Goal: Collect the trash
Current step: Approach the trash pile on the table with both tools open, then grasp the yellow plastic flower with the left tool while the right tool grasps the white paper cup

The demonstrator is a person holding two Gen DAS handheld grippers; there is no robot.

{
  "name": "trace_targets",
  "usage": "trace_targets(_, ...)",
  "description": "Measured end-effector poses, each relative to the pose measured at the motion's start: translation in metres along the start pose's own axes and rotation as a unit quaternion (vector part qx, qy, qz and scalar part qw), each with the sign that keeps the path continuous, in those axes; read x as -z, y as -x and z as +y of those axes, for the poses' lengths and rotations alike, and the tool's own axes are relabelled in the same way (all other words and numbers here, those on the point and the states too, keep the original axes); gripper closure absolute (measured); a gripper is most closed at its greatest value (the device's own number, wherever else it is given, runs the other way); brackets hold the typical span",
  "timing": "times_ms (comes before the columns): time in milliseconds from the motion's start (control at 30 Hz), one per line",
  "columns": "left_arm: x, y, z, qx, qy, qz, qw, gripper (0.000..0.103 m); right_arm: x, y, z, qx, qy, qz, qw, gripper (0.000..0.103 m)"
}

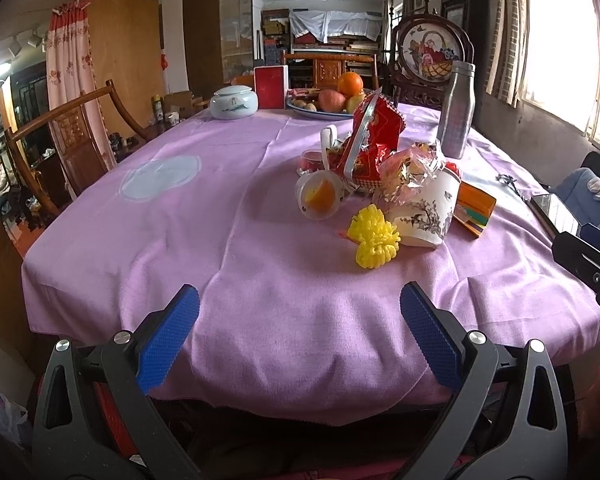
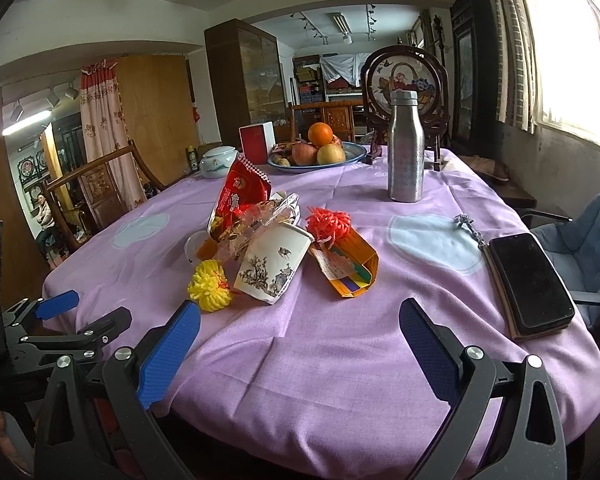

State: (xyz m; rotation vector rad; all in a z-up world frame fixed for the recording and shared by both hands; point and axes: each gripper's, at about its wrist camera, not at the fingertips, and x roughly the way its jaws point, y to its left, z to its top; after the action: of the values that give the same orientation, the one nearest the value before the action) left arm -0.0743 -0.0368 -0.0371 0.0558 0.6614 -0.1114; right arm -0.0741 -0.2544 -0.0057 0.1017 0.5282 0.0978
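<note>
Left wrist view
Left gripper point(image 1: 300, 312): fingers spread wide, holding nothing, hanging over the near edge of the surface point(image 1: 228, 216).
Trash pile: heaped mid-surface, ahead and right; tipped paper cup point(image 1: 428, 212), yellow foam net point(image 1: 376, 242) just in front of it, red snack bag point(image 1: 374, 136) behind, clear jelly cup point(image 1: 320, 196) on its side.
Handling: all likely light; foam net soft and springy, best pinched across its middle; paper cup thin-walled and crushable, best taken at the rim.

Right wrist view
Right gripper point(image 2: 300, 328): fingers parted, empty, near the front edge.
Orange box point(image 2: 352, 270): flattened, open, touching the cup; stiff card, best gripped by one flap.
Orange foam net point(image 2: 330, 222): soft, resting on the box.
Not trash, probably: phone point(image 2: 530, 282), metal bottle point(image 2: 406, 152), fruit bowl point(image 2: 320, 160).
</note>
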Motion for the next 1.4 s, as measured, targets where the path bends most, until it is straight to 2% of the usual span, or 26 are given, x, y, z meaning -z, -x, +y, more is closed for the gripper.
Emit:
trace_targets(567,-0.002,-0.015,0.004,0.016,0.009,0.023,0.9996,0.007,-0.001,-0.002,-0.014,0.005,-0.017,-0.006,1.000,0.006)
trace_targets(733,-0.010,-0.035,-0.004,0.046,-0.001,0.040,0.9981,0.007,-0.003,-0.001,-0.026,0.014,-0.030,-0.013,0.999,0.006)
trace_targets(933,-0.025,-0.070,-0.027,0.057,-0.036,0.052,0.9964,0.007,-0.005,-0.012,-0.042,0.013,-0.050,-0.002,0.999,0.006)
trace_targets(1033,-0.035,-0.090,-0.035,0.074,-0.044,0.059,0.9945,0.017,-0.006,-0.023,-0.045,-0.004,-0.059,0.010,0.998,0.006)
trace_targets(1133,-0.040,-0.106,-0.040,0.086,-0.048,0.065,0.9931,0.035,-0.007,-0.038,-0.040,-0.014,-0.055,0.025,0.998,0.006)
trace_targets(1200,-0.043,-0.115,-0.040,0.099,-0.050,0.074,0.9911,0.061,-0.008,-0.049,-0.035,-0.021,-0.052,0.036,0.998,0.006)
trace_targets(1300,-0.044,-0.113,-0.034,0.112,-0.045,0.061,0.9908,0.067,-0.010,-0.069,-0.024,-0.035,-0.044,0.056,0.997,0.011)
trace_targets(1400,-0.049,-0.104,-0.014,0.080,-0.046,0.029,0.9953,0.068,-0.017,-0.085,-0.014,-0.049,-0.038,0.071,0.995,0.016)
